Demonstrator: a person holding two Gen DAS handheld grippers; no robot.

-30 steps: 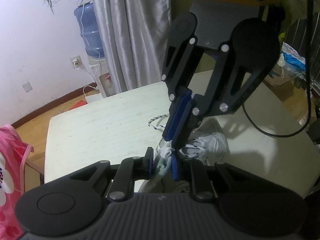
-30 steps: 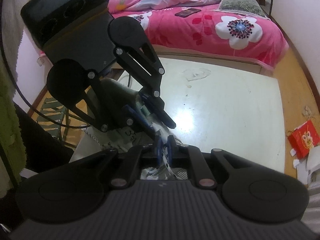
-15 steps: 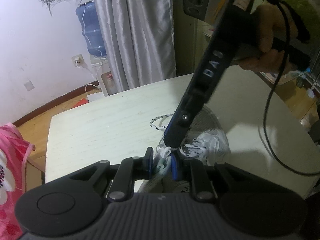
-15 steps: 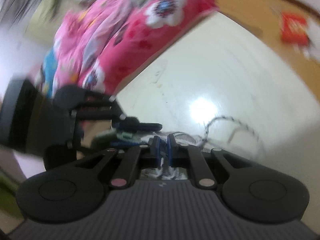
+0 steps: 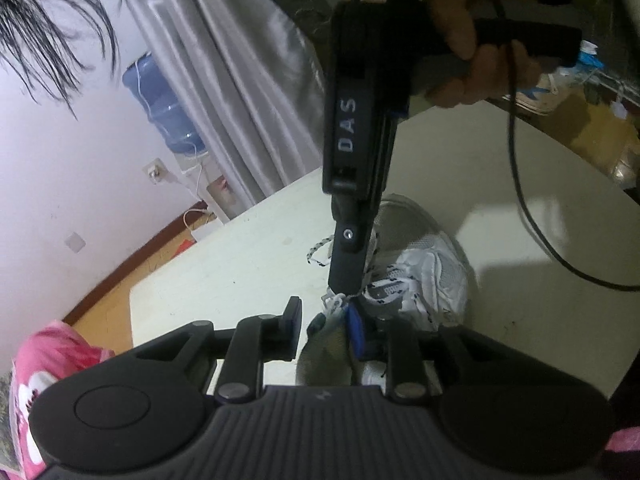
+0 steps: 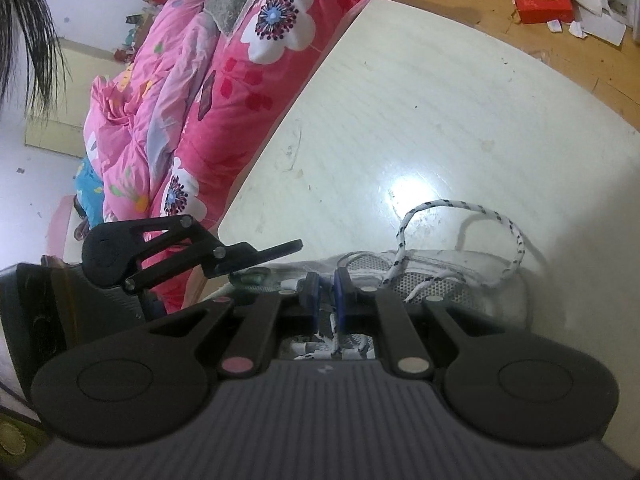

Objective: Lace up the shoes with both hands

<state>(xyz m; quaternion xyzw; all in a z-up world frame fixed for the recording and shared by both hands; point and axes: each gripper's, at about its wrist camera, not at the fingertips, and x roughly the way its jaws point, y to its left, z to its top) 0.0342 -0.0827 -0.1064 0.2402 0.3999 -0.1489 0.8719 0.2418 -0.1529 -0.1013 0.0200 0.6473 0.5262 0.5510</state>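
White shoe [image 5: 416, 276] lies on the desk [image 5: 224, 276]. Right gripper [image 6: 325, 300] clenched on its lace [image 6: 460, 216]. Left gripper [image 5: 326, 322] opening, shoe tongue between its jaws, touching one pad.

My left wrist camera looks steeply down over its fingers, close above the shoe [image 5: 420, 276], facing curtains at 11 o'clock. My right wrist camera sits equally near, facing the bed [image 6: 208, 92] at 10 o'clock. Both share shoe and table [image 6: 460, 128].
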